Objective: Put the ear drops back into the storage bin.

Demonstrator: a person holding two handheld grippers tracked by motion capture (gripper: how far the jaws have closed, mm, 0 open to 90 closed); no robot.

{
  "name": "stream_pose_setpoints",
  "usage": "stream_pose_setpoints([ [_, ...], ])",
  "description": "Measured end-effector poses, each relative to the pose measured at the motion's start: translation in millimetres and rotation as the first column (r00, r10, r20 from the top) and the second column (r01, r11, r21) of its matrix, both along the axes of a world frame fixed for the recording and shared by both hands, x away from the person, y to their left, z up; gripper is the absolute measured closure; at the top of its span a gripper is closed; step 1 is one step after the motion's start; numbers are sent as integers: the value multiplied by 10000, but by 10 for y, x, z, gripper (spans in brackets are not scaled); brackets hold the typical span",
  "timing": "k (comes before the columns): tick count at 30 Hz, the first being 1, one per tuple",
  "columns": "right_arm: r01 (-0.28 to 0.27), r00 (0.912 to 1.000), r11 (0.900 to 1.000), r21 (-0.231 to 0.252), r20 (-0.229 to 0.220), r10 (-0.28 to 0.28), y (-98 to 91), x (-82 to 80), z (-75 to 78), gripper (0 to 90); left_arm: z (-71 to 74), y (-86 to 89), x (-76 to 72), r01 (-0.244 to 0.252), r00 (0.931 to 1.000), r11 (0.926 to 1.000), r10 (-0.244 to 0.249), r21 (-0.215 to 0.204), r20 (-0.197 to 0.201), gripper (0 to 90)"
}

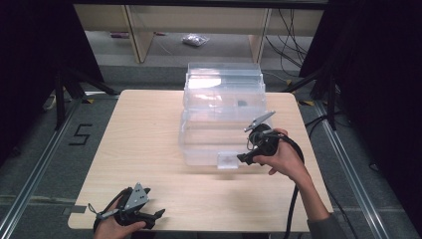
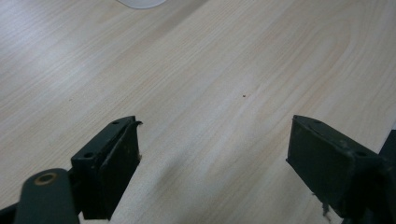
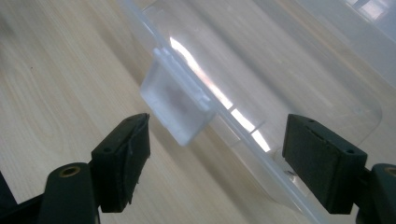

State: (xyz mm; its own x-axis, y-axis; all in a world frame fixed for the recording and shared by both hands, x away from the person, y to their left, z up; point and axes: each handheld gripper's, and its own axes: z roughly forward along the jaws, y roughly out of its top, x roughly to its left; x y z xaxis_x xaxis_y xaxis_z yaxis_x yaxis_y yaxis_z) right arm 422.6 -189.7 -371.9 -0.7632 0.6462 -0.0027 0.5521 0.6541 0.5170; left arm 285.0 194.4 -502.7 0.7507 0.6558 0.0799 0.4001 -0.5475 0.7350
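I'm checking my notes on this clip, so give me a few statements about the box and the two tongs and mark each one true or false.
1. The right tongs are open, with the latch of the clear box just ahead of them. True.
2. The left tongs are shut on the latch. False: they are open over bare table near its front edge.
3. The box sits toward the far side of the table. True.
4. The right tongs already grip the latch. False: in the right gripper view the jaws stand wide, one on each side, touching nothing.
5. The left hand rests on the box. False: it is at the near left corner, away from the box.
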Motion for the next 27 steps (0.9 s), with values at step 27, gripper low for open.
stream_pose_setpoints([
  [27,-80,9995,9973,734,300,58,-34,-316,-139,230,-1,-1,-2,32,10000,10000,-32,-8,-6,164],
])
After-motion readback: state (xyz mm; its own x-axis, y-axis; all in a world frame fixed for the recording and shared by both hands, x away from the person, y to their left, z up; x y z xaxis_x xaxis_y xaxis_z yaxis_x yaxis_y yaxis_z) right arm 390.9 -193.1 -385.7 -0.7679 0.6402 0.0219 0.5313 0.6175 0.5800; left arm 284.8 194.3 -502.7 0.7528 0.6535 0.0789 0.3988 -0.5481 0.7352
